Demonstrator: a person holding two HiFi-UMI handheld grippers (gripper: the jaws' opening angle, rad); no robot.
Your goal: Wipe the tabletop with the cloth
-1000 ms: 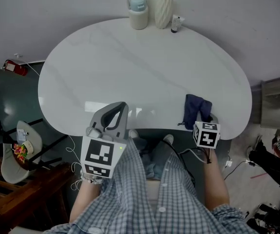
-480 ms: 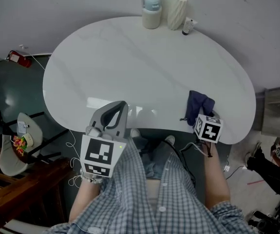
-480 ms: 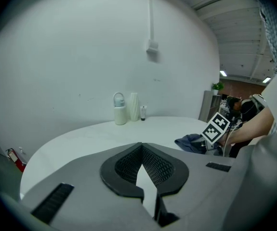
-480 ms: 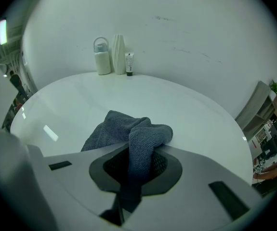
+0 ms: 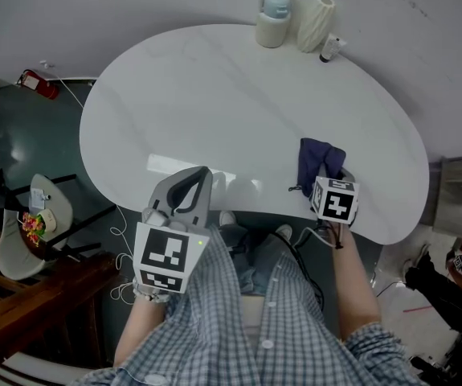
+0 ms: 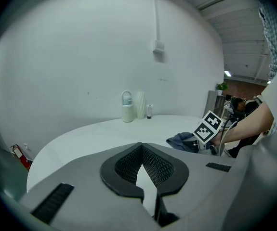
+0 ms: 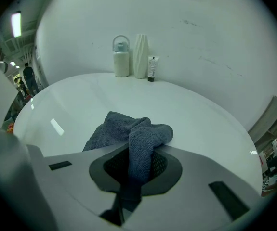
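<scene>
A dark blue cloth lies bunched near the front right edge of the white oval table. My right gripper is shut on it. In the right gripper view a fold of the cloth runs down between the closed jaws of the right gripper, and the rest spreads onto the table ahead. My left gripper hovers at the table's front edge, left of centre, shut and holding nothing. From the left gripper the cloth shows off to the right.
At the table's far edge stand a pale bottle with a handle, a ribbed white vase and a small tube. A chair and a red object are on the floor to the left.
My right gripper has slid the cloth to the left and slightly farther onto the table. The left gripper has stayed where it was. The head view has shifted.
</scene>
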